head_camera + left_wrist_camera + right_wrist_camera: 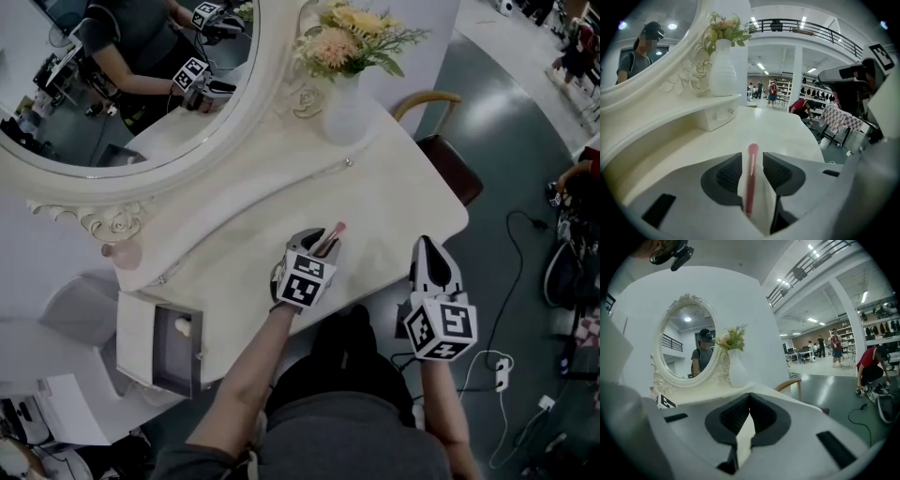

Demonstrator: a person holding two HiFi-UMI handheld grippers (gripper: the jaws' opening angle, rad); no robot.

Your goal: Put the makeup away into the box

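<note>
White vase (345,111) and mirror (122,103) stand well beyond the pink brush (330,240).

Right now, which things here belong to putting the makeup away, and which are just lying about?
Job: pink makeup brush between the left tongs; open box, lower left in the head view.
Lying about: vase of flowers; mirror; chair.

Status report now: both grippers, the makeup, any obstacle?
Left gripper open around pink brush, not gripped. Right gripper shut, empty. Box open beside table. No obstacle seen.
</note>
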